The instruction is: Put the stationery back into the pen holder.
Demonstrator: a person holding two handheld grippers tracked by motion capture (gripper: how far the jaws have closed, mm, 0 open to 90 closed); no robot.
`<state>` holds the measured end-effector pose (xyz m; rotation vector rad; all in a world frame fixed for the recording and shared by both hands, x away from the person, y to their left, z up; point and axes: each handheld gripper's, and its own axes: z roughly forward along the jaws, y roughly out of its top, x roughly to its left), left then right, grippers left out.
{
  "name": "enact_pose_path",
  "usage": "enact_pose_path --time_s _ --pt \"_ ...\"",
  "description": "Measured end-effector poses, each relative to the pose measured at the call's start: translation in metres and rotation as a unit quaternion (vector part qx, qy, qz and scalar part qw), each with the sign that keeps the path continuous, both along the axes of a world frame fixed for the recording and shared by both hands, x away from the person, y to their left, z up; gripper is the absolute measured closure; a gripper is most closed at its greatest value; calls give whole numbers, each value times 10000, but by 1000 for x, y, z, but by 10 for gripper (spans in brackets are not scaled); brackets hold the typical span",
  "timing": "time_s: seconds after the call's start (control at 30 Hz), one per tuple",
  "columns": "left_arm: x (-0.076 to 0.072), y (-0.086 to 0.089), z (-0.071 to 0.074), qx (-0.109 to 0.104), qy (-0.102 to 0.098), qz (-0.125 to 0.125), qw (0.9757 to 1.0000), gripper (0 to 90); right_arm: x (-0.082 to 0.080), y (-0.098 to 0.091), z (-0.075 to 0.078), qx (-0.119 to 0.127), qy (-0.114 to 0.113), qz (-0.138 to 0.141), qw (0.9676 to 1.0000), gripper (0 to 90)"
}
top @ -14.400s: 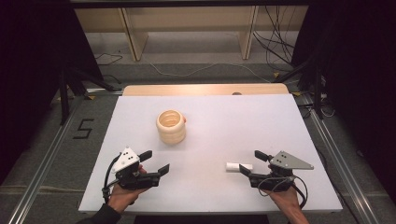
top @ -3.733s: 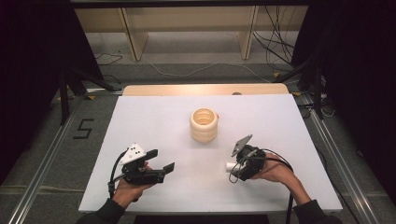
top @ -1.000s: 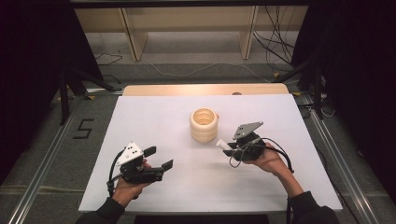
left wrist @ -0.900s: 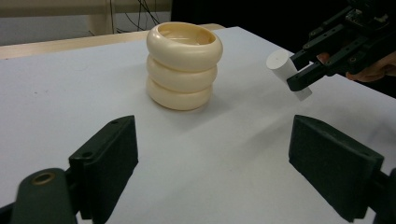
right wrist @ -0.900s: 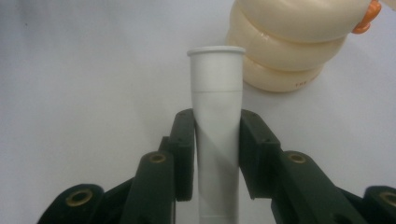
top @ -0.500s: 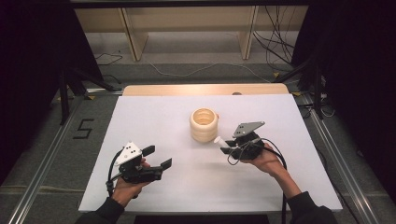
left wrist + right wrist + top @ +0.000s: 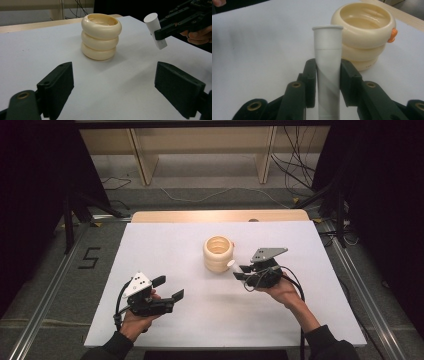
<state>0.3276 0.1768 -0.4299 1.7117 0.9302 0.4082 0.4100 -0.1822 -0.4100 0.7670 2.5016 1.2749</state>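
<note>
While the cup [image 7: 218, 254] stands empty on the tabletop [image 7: 170, 245], the right hand-held gripper [image 7: 239, 271] clamps a tube [image 7: 328, 72] just beside it; the left hand-held gripper [image 7: 167, 288] rests apart, jaws spread.

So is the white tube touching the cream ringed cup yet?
Apart. The left gripper view shows the white tube, clamped in the right hand-held gripper, held off to the side of the cream ringed cup with bare table between them.

— Glossy cream plastic, the ringed cup [image 7: 363, 35]?
— Smooth, yes. The white tube [image 7: 328, 67] looks matt plastic, possibly paper. The table [image 7: 165, 250] is matt white, its far edge pale wood.
</note>
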Motion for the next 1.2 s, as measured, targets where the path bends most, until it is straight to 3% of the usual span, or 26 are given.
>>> enact_pose_path --time_s 0.17,0.4,0.77,1.2 --pt "0 0 0 -7 -1 11 10000 149 3 0 3 268 26 -86 9996 690" --pt "0 0 0 -22 -15 28 10000 149 8 5 7 461 -24 -168 9988 690" --pt "0 0 0 -16 -19 37 10000 150 21 4 16 858 -81 -411 9954 690" --pt "0 0 0 -20 -16 44 10000 150 33 10 22 1022 -153 -552 9931 690"
